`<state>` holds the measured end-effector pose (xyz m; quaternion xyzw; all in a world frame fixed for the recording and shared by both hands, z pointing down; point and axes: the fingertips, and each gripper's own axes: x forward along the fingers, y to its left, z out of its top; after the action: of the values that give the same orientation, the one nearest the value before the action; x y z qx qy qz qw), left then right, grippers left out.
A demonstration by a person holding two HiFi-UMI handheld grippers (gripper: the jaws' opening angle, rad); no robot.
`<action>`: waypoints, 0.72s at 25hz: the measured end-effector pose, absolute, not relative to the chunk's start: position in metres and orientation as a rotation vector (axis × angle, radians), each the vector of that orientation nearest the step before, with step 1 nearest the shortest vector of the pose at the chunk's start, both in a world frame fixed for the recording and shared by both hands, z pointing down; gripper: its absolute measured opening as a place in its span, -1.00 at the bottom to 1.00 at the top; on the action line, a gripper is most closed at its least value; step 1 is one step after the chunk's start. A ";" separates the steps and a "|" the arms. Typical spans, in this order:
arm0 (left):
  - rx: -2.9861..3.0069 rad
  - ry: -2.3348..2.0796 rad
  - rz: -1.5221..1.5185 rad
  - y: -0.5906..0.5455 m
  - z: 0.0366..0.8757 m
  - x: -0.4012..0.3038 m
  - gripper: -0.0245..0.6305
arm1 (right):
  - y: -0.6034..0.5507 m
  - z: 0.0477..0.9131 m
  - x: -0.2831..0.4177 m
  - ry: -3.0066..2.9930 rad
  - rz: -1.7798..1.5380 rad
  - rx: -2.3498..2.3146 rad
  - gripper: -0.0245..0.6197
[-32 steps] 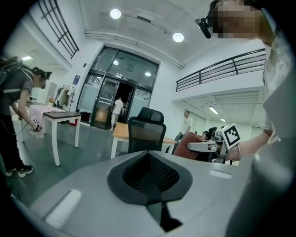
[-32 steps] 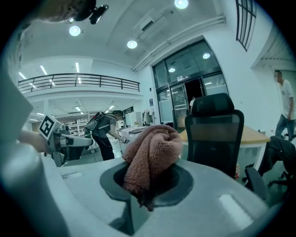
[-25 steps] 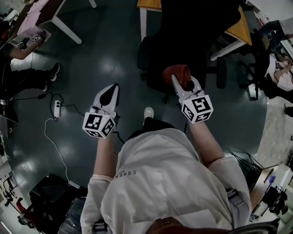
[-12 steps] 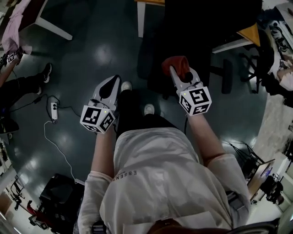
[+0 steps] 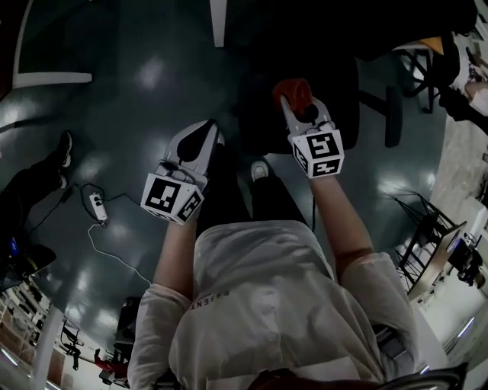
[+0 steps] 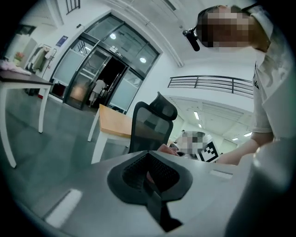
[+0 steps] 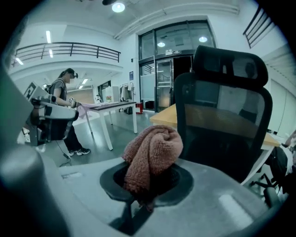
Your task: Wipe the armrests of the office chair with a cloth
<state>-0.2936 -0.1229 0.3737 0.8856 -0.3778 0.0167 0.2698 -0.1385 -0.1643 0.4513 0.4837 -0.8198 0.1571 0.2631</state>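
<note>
The black office chair (image 5: pixel 335 84) stands ahead of me on the dark floor; its mesh back (image 7: pixel 222 115) fills the right gripper view, close by. My right gripper (image 5: pixel 296 107) is shut on a bunched reddish-brown cloth (image 5: pixel 293 90), held over the chair's near left side. In the right gripper view the cloth (image 7: pixel 155 150) bulges up out of the pinch of that gripper (image 7: pixel 144 199). My left gripper (image 5: pixel 200 133) hangs to the left of the chair, shut with nothing in it. The left gripper view looks past that gripper (image 6: pixel 150 178) at the chair's back (image 6: pixel 150 125).
An orange-topped table (image 6: pixel 113 127) with white legs (image 5: pixel 218 23) stands behind the chair. A power strip (image 5: pixel 97 206) with its cable lies on the floor at the left. Another person (image 7: pixel 64 111) stands by a white table (image 7: pixel 108 109) further left.
I have stepped closer to the chair, so both grippers sit higher in the view. The cloth stays gripped in the right gripper, and the left gripper stays shut.
</note>
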 end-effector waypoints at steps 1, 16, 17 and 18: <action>2.386 -0.992 0.047 -0.131 0.379 -0.293 -0.87 | -0.174 0.461 -0.141 -2.192 0.409 1.319 -0.76; 2.301 -0.761 0.110 -0.155 0.467 -0.303 -0.87 | -0.209 0.542 -0.218 -2.090 0.404 1.200 -0.76; 2.293 -0.770 0.096 -0.155 0.466 -0.306 -0.87 | -0.209 0.543 -0.220 -2.089 0.404 1.199 -0.76; 2.286 -0.781 0.080 -0.155 0.464 -0.309 -0.87 | -0.209 0.543 -0.221 -2.090 0.405 1.201 -0.76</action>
<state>-0.3090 -0.1549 0.4641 0.8844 -0.3021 0.0308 0.3545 -0.2213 -0.2086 0.5425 0.4619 -0.8035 0.1559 0.3417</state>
